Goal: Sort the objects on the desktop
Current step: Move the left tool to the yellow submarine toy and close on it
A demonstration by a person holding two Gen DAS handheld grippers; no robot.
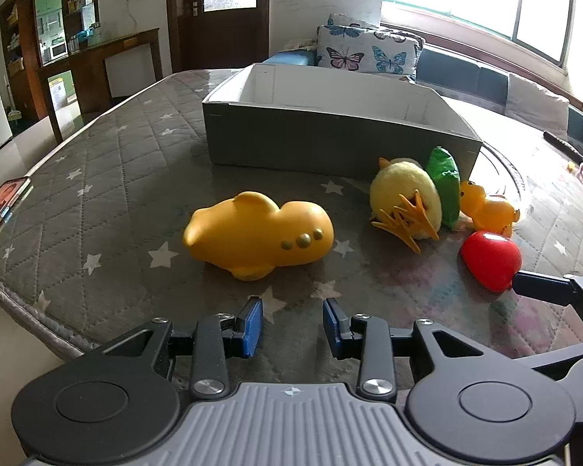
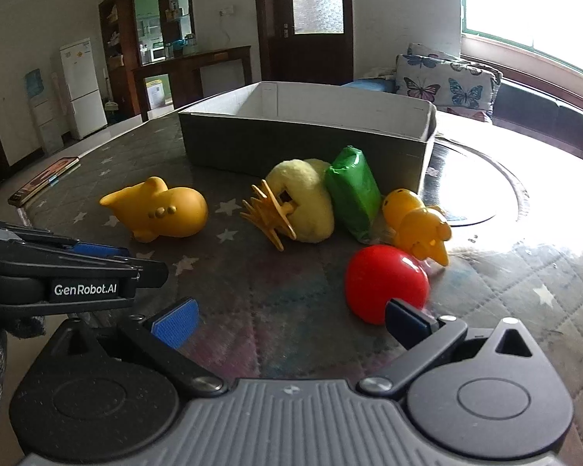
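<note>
A yellow toy airplane (image 1: 258,235) (image 2: 157,213) lies on the star-patterned mat, just ahead of my left gripper (image 1: 293,324), which is open and empty. A red ball (image 1: 490,260) (image 2: 386,281) sits to the right, touching the right finger of my right gripper (image 2: 291,324), which is wide open and empty. Behind stand a fuzzy yellow chick (image 1: 406,204) (image 2: 301,206), a green packet (image 1: 445,186) (image 2: 353,192) and a small orange duck (image 1: 487,207) (image 2: 418,221). A grey open box (image 1: 330,143) (image 2: 303,141) stands behind them.
A phone (image 1: 0,209) (image 2: 44,184) lies at the mat's left edge. The mat's front-left edge drops off beside the left gripper. A round glass turntable (image 2: 497,190) lies to the right of the box. Butterfly cushions (image 1: 369,50) and a sofa are beyond the table.
</note>
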